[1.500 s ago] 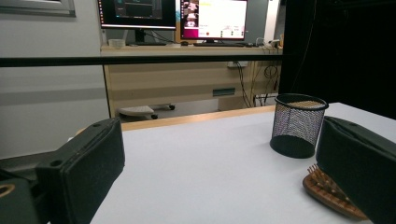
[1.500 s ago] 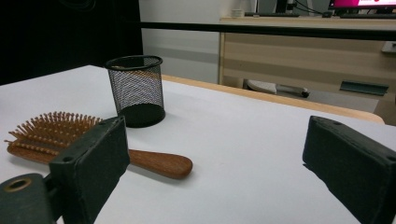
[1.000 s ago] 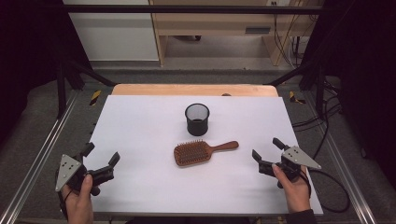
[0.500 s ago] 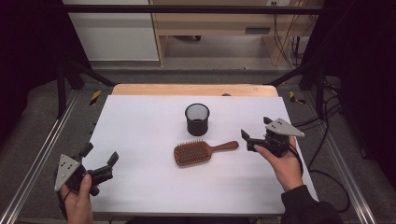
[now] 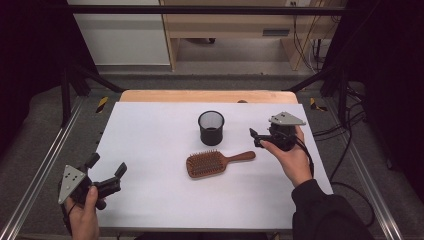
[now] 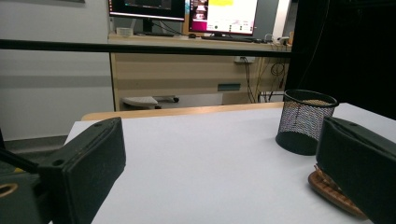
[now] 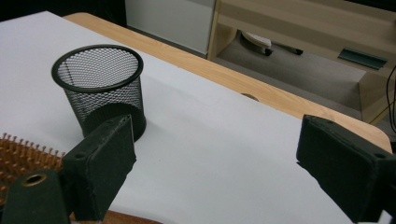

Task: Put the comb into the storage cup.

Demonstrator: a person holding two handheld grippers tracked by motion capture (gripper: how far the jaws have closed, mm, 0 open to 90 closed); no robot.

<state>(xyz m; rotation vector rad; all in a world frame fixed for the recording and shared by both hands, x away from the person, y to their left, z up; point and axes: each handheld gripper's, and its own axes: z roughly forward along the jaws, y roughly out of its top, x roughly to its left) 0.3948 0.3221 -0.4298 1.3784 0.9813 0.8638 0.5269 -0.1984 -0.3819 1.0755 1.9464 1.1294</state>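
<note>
At table's near-left corner, left gripper (image 5: 109, 176) hovers w/ jaws apart. Wooden hairbrush (image 5: 216, 162) lies mid-table (bristles up), just in front of mesh cup (image 5: 211, 127). Right gripper (image 5: 256, 138), jaws apart, sits just beyond brush handle.

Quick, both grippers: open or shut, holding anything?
Left gripper: open, holding nothing.
Right gripper: open, holding nothing, above the hairbrush handle.

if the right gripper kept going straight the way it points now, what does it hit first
Probably nothing on the table. The right gripper, jaws open, points left and slightly away. In the right gripper view the mesh pen cup sits left of the gap between its jaws and the hairbrush lower left, so white tabletop lies ahead, though depth is unclear.
</note>
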